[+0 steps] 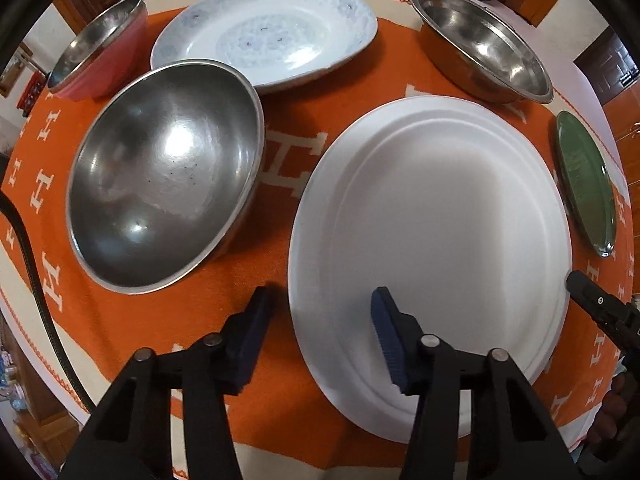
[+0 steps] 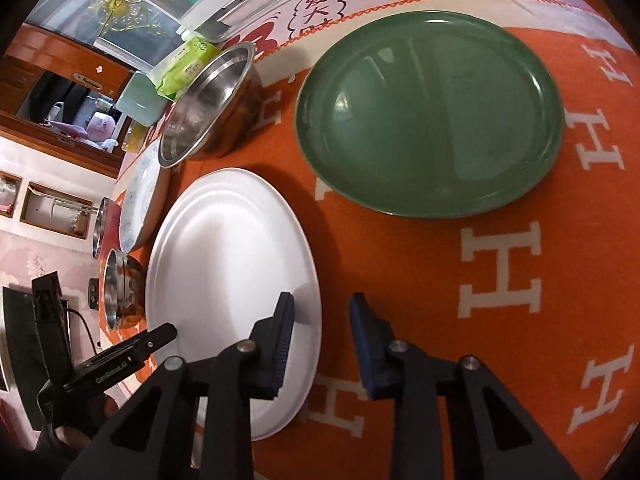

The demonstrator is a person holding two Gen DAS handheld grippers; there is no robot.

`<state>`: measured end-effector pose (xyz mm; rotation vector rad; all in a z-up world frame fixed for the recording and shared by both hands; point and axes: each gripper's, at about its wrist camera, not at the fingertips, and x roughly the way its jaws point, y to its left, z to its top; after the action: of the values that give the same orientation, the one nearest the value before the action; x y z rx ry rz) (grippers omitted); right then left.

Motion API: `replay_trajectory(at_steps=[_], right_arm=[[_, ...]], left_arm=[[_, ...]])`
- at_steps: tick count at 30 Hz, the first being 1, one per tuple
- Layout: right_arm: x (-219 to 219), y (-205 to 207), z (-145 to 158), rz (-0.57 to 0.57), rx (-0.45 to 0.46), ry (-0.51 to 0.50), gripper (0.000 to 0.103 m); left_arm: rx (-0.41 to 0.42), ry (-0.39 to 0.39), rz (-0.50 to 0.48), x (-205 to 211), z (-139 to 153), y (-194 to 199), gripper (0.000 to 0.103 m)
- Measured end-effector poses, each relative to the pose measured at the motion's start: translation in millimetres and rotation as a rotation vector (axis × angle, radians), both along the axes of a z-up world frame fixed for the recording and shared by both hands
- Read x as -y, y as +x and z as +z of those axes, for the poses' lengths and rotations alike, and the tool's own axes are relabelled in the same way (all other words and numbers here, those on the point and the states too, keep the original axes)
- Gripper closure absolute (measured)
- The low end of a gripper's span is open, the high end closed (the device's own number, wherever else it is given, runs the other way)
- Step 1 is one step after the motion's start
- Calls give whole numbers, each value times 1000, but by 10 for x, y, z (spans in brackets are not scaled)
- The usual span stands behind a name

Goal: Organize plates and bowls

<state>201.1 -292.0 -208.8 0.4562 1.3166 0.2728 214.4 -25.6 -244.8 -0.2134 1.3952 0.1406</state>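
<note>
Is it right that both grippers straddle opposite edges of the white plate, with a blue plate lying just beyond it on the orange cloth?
Nearly. Both the left gripper and the right gripper do straddle opposite edges of the white plate on the orange cloth. But the plate beyond it is green, not blue, as the right wrist view shows plainly.

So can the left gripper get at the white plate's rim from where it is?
Probably yes: the left gripper already straddles the white plate rim, one finger outside, one over it, nothing between.

White H letters repeat on the orange tablecloth [image 2: 420,264] — other print illegible
</note>
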Motion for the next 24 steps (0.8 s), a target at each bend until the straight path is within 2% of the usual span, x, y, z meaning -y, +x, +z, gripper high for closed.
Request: replay_trajectory(at_steps=[2,4,12,19,24], right_arm=[[-20,12,1,9,7,6,85],[-49,21,-10,16,9,12,88],[-45,21,-4,9,15,23,88],[-67,-22,89,12,48,-6,88],[-93,-76,206,14,82,-21,88]], left_arm=[[5,-5,3,-3,-12,14,56],[8,-16,0,-17,-25,21,65],[14,-29,28,-40,-25,52,72],[34,-28,28,-35,48,21,73],[68,-33,24,-79,211,-172,73]])
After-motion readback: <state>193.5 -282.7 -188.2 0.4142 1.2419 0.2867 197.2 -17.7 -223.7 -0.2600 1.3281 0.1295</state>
